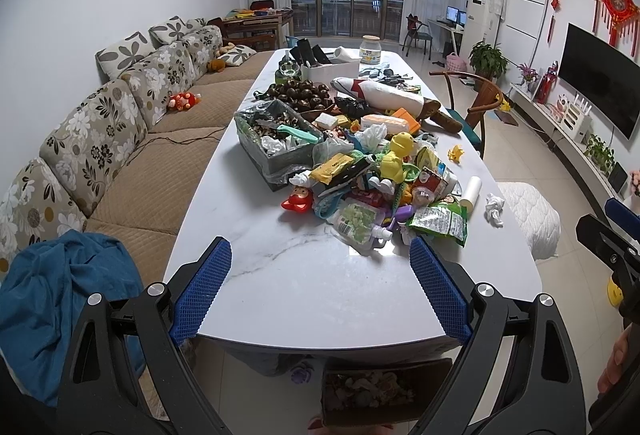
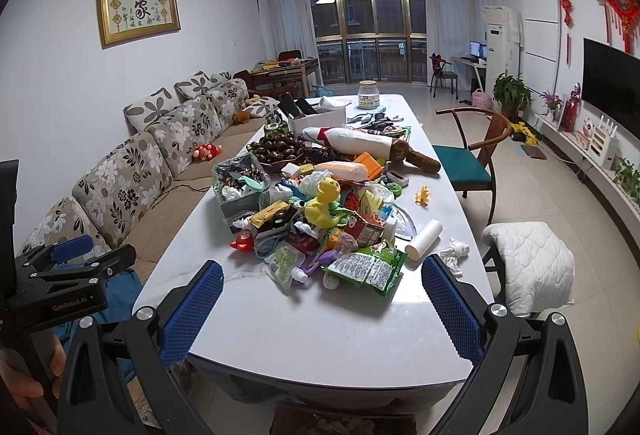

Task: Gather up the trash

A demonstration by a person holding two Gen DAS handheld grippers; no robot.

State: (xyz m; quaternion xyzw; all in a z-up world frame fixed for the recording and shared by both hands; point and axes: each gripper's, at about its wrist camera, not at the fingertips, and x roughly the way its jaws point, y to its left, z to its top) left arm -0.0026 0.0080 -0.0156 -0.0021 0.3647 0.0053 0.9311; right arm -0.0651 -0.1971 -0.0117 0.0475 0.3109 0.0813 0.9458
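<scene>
**2 open grippers over the near end of a cluttered table**

Both grippers hang above the near edge of the white marble table (image 1: 280, 275), jaws spread wide and nothing between them. The left gripper (image 1: 320, 255) has its blue pads well apart over bare tabletop, and the right gripper (image 2: 322, 277) is splayed the same way, a little farther right.

The trash sits heaped in the middle of the table. Closest to the grippers is a green snack bag (image 2: 366, 267) lying flat, with a clear spouted pouch (image 1: 358, 225) just left of it. A white paper roll (image 2: 423, 239) lies beside the bag's right side, and a crumpled tissue (image 2: 454, 251) rests near the table's right edge. A yellow toy duck (image 2: 322, 205) stands up out of the pile, and a small red toy (image 1: 296, 201) lies at the heap's left fringe. Behind and left, a lined box (image 1: 272, 139) holds shells and wrappers. Farther back lies a white bowling-pin cushion (image 2: 352, 141) next to a tray of dark chestnuts (image 1: 300, 93).

Under the table's near end, a bin (image 1: 384, 391) holds scraps.
</scene>
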